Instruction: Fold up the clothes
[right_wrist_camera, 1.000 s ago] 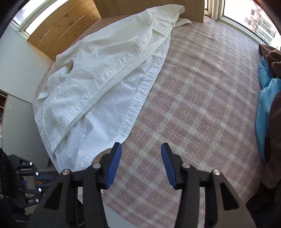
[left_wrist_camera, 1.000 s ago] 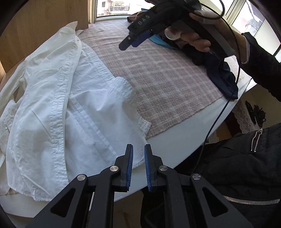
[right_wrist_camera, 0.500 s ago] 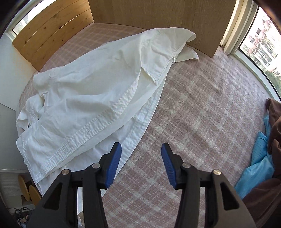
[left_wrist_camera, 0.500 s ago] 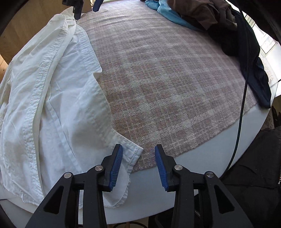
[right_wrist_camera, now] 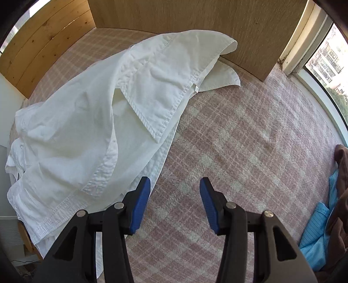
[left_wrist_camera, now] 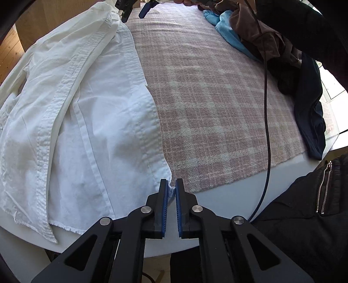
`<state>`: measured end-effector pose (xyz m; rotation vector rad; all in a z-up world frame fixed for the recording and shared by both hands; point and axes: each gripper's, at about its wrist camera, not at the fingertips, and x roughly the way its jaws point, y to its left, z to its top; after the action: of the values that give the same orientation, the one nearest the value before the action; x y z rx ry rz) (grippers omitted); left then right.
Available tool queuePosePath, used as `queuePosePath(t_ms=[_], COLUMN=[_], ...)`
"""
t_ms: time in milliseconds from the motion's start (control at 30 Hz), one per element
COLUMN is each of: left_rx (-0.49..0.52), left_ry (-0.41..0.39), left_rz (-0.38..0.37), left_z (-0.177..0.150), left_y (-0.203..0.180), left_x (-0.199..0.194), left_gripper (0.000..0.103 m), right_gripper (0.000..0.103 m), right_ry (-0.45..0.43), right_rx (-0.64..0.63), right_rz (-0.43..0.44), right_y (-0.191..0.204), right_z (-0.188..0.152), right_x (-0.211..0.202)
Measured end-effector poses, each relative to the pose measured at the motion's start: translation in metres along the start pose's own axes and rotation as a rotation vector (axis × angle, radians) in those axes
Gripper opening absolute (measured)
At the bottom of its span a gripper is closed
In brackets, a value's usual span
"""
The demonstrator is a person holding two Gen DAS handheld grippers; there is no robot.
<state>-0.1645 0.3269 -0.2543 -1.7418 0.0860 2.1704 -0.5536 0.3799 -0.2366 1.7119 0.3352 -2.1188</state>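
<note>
Two pairs of tongs work over a round table. The left gripper [left_wrist_camera: 171, 187] is closing its blue pads on the near corner of the white shirt [left_wrist_camera: 87, 122], a pinch of hem caught between them right at the table's white rim [left_wrist_camera: 228, 196]. The right gripper [right_wrist_camera: 175, 185] stands half spread with nothing between its pads [right_wrist_camera: 142, 202], above the pink plaid tablecloth [right_wrist_camera: 250, 141] just beside the shirt's buttoned front edge.

The shirt lies crumpled along the left side of the cloth, collar end at the far side against a wooden panel [right_wrist_camera: 174, 17], one flap folded back over itself. Its left parts spill past the table edge and are cut off. To the right of the shirt the plaid lies bare and wide, open room up to a heap of clothes: light blue garment [left_wrist_camera: 230, 32], brown one [left_wrist_camera: 261, 32], dark navy one [left_wrist_camera: 311, 113] drooping over the rim. A black cable [left_wrist_camera: 266, 108] hangs across that side. A person's black zipped jacket [left_wrist_camera: 304, 206] fills the near right corner.
</note>
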Motion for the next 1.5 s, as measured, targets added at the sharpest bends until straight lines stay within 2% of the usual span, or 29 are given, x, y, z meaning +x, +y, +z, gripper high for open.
queuePosePath(t_ms=[133, 267, 367, 400, 500, 600, 667, 733, 767, 800, 833, 933, 1000, 1200, 1367, 1500], left_rx=[-0.073, -0.087, -0.064, -0.071, -0.071, -0.068, -0.105, -0.145, -0.176, -0.208, -0.240, -0.215, -0.167, -0.002, 0.003, -0.035], left_ry=[-0.026, -0.014, 0.007, 0.019, 0.072, 0.048, 0.007, -0.037, -0.050, -0.063, -0.076, -0.088, -0.081, -0.046, 0.044, 0.055], left_rz=[-0.026, -0.059, -0.086, -0.124, -0.149, -0.141, -0.117, -0.038, -0.006, 0.026, 0.059, 0.184, 0.207, 0.291, 0.390, 0.347], left_z=[-0.015, -0.027, -0.032, -0.034, -0.033, -0.047, -0.063, -0.082, -0.089, -0.095, -0.102, -0.099, -0.085, -0.044, -0.031, -0.028], left_y=[0.013, 0.016, 0.005, 0.004, -0.004, -0.008, 0.004, 0.028, 0.045, 0.062, 0.080, 0.111, 0.114, 0.106, 0.122, 0.134], left_x=[-0.020, -0.025, -0.018, -0.012, 0.009, -0.003, -0.024, -0.046, -0.052, -0.057, -0.063, -0.064, -0.057, -0.029, 0.001, 0.001], left_gripper=[0.006, 0.006, 0.006, 0.006, 0.011, 0.011, 0.022, 0.022, 0.021, 0.021, 0.021, 0.021, 0.021, 0.023, 0.024, 0.020], right_gripper=[0.047, 0.047, 0.046, 0.040, 0.032, 0.032, 0.037, 0.044, 0.045, 0.047, 0.050, 0.052, 0.052, 0.052, 0.052, 0.052], right_ry=[0.025, 0.022, 0.000, -0.006, -0.005, 0.005, -0.010, -0.066, -0.086, -0.096, -0.077, 0.005, 0.045, 0.115, 0.112, 0.112], right_rx=[-0.012, -0.043, -0.096, -0.115, -0.162, -0.205, -0.249, -0.228, -0.198, -0.164, -0.142, -0.103, -0.111, -0.108, -0.103, -0.107], right_rz=[0.043, 0.046, -0.006, -0.027, -0.088, -0.219, -0.262, -0.238, -0.208, -0.143, -0.048, 0.194, 0.238, 0.242, 0.183, 0.175], right_y=[0.006, 0.014, 0.023, 0.025, 0.032, 0.041, 0.046, 0.041, 0.037, 0.037, 0.043, 0.073, 0.093, 0.124, 0.130, 0.132], right_z=[0.004, 0.004, 0.002, 0.001, -0.001, -0.003, -0.007, -0.015, -0.019, -0.022, -0.027, -0.043, -0.051, -0.056, -0.055, -0.052], right_x=[0.012, 0.018, 0.019, 0.019, 0.017, 0.012, 0.002, -0.020, -0.032, -0.042, -0.045, -0.045, -0.039, -0.006, 0.001, 0.001])
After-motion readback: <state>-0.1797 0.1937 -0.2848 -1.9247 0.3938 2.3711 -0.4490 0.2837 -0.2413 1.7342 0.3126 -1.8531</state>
